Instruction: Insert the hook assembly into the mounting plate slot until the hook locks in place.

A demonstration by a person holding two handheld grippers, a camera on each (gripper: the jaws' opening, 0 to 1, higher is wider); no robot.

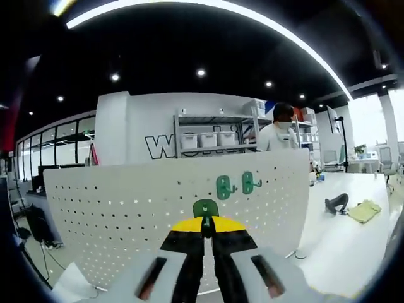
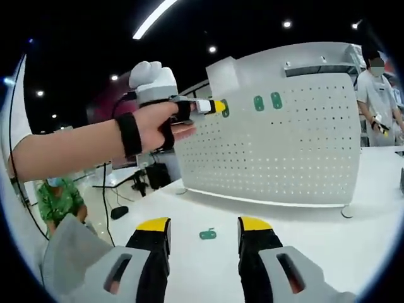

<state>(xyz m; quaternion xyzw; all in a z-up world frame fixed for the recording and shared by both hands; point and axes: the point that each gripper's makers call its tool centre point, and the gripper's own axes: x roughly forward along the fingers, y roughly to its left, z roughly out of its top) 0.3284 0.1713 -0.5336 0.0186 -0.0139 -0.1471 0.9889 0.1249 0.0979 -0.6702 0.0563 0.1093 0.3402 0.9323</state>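
This looks like an open-plan lab or workshop inside an office building. Overhead is a dark ceiling with recessed spotlights and a long curved light strip. A white pillar carries large lettering. Behind the white perforated panel on the white worktable, metal shelving holds storage bins. Glass partition walls run along the far left. A person in white stands at the right, and another in green sits lower left.

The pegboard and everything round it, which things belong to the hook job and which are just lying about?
Job: pegboard, green hook in left gripper, two hooks already mounted, spare hook on the table, right gripper.
Lying about: yellow cloth, black tool, shelf bins.
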